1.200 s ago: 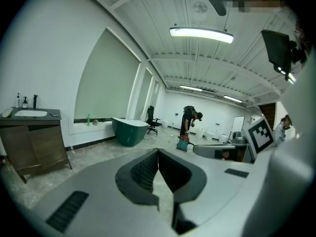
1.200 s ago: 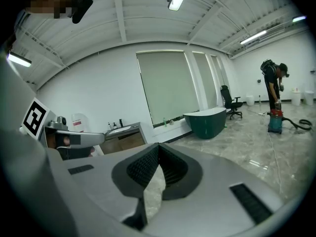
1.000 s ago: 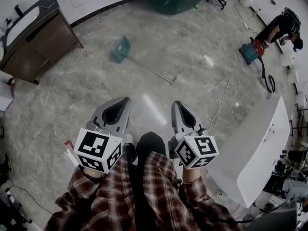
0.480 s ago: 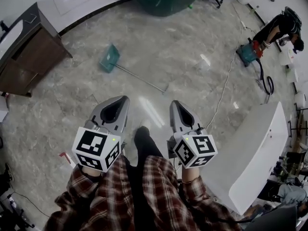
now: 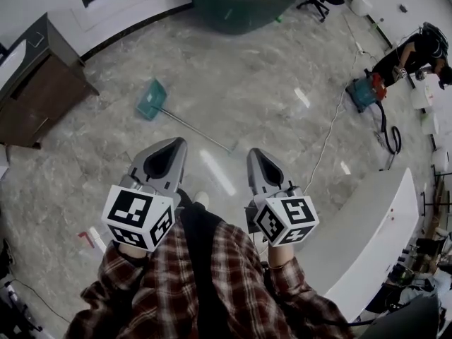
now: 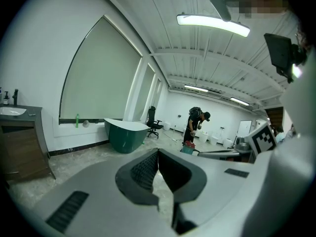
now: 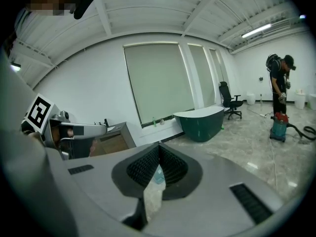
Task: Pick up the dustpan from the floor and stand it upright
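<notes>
A teal dustpan (image 5: 151, 99) lies flat on the marble floor in the head view, upper left of centre. Its long thin handle (image 5: 198, 131) runs down-right toward my grippers. My left gripper (image 5: 174, 143) and my right gripper (image 5: 255, 152) are held side by side, well short of the pan, with the handle's end on the floor between their tips. Both are shut with nothing in them. In the left gripper view the left gripper (image 6: 158, 152) has its jaws meeting. In the right gripper view a teal bit of the dustpan (image 7: 157, 175) shows below the tip of the shut right gripper (image 7: 159, 147).
A brown cabinet (image 5: 35, 94) stands at the left and a dark green counter (image 5: 236, 6) at the top. A white table (image 5: 367, 224) is close on the right. A person (image 5: 417, 48) bends over a teal vacuum (image 5: 364, 90), whose cable (image 5: 328, 136) trails across the floor.
The person has walked forward, so the dustpan sits lower and further left in the head view, nearer the grippers. Both grippers stay shut and side by side.
</notes>
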### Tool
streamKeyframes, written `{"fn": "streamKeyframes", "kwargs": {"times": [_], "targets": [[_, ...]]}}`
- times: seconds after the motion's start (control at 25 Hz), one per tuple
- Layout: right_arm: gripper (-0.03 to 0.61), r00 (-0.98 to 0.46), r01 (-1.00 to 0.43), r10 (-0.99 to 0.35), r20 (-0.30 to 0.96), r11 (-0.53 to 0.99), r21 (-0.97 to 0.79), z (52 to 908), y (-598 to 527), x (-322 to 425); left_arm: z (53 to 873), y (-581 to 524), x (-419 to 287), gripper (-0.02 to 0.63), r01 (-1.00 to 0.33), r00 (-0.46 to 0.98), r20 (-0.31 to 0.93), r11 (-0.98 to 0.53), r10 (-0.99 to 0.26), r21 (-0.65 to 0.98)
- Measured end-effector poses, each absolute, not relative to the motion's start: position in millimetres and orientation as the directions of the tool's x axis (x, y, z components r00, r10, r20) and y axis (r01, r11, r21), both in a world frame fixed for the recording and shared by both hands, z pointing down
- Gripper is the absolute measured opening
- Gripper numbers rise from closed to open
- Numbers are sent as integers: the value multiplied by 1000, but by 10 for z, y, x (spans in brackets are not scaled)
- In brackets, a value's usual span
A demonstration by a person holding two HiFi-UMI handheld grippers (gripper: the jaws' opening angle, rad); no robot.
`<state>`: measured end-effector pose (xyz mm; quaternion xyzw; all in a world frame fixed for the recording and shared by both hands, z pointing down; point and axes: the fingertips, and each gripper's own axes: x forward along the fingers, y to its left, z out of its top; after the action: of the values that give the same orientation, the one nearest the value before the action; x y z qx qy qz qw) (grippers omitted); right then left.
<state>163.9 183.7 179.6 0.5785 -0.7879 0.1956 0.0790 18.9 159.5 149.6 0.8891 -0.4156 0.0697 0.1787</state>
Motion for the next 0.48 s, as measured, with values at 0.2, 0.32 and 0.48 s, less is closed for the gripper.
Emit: {"fn": "streamKeyframes", "kwargs": {"times": [0.2, 0.32, 0.48], "targets": [[11, -337, -937, -864, 374, 267, -227, 1881, 1461, 1670, 1526, 1257, 231, 12, -774, 633, 283, -576, -721, 264], [11, -338, -937, -859, 384, 268, -225, 1941, 1167, 1588, 1609, 945, 184, 12, -771, 637, 295, -576, -712, 272], [11, -321, -942, -860, 396, 245, -231, 2022, 678, 1596, 1643, 405, 245, 12, -753, 658, 295, -599, -693, 273]]}}
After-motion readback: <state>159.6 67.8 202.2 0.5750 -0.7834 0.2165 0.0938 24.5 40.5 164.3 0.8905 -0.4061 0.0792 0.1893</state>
